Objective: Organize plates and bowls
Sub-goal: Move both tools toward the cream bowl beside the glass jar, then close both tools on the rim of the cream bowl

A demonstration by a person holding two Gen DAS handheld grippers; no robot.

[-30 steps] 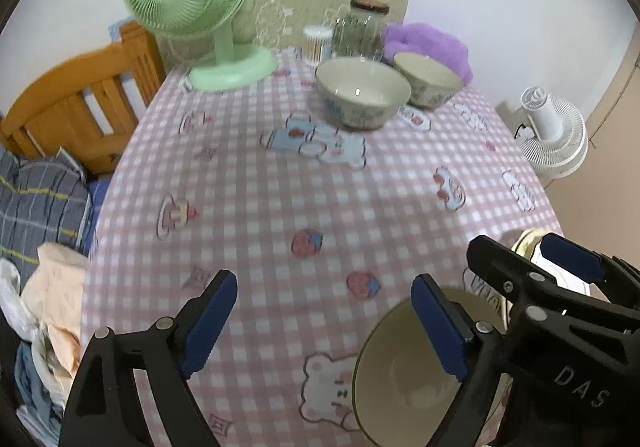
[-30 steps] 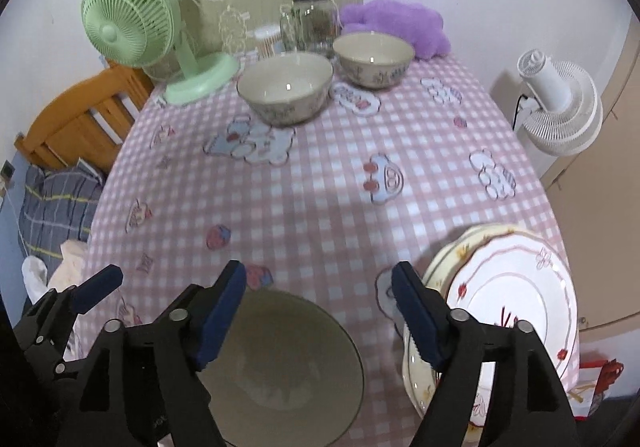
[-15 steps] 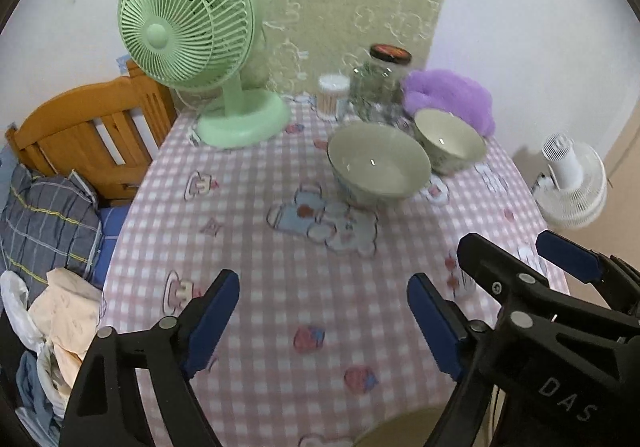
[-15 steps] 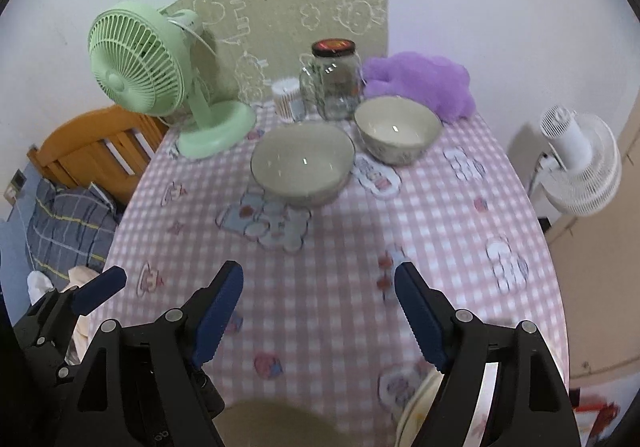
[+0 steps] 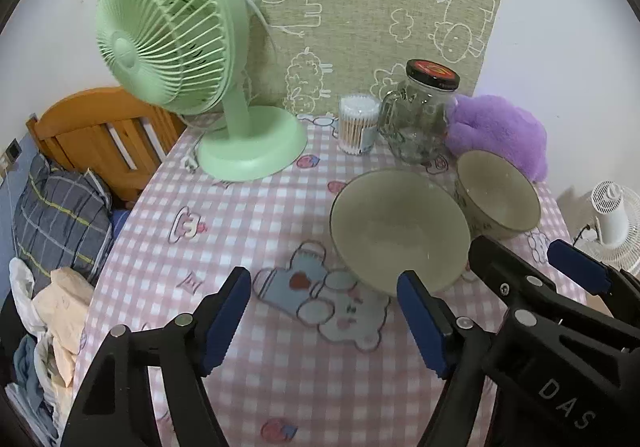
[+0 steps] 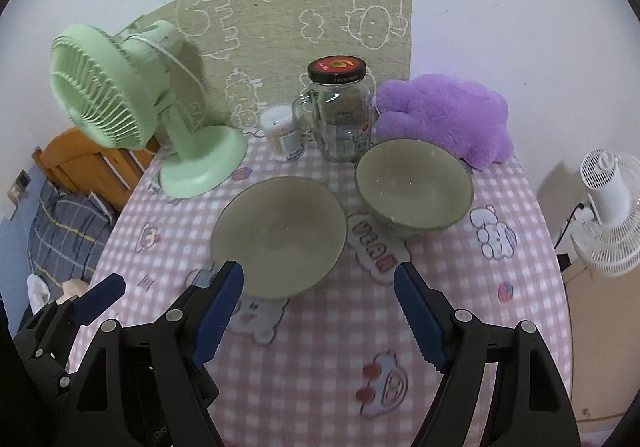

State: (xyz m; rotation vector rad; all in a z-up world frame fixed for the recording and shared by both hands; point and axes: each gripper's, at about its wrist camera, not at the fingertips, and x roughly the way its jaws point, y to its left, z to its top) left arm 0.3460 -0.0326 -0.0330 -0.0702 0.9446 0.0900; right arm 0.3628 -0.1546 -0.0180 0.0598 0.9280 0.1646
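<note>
Two empty greenish bowls stand side by side at the far part of the pink checked table (image 5: 248, 231). The larger bowl (image 5: 400, 231) (image 6: 278, 235) is on the left and the smaller bowl (image 5: 498, 195) (image 6: 414, 187) is on the right. My left gripper (image 5: 324, 287) hovers just short of the larger bowl, its jaws closing with nothing between them; its right fingertip is level with the bowl's near rim. My right gripper (image 6: 318, 275) is open and empty, with the larger bowl's near edge just ahead of its left finger. Each gripper shows beside the other: the right gripper (image 5: 520, 253) and a left gripper finger (image 6: 100, 289).
A green desk fan (image 5: 176, 59) stands at the back left. A lidded glass jar (image 6: 340, 115), a cotton swab tub (image 5: 358, 123) and a purple plush (image 6: 444, 115) line the wall behind the bowls. A wooden bed frame (image 5: 100, 135) with bedding is on the left, and a white fan (image 6: 604, 203) on the right.
Both grippers have moved forward over the table towards the two far bowls. The near bowl and the stacked plates have dropped out of view below. The left jaws have narrowed a little.
</note>
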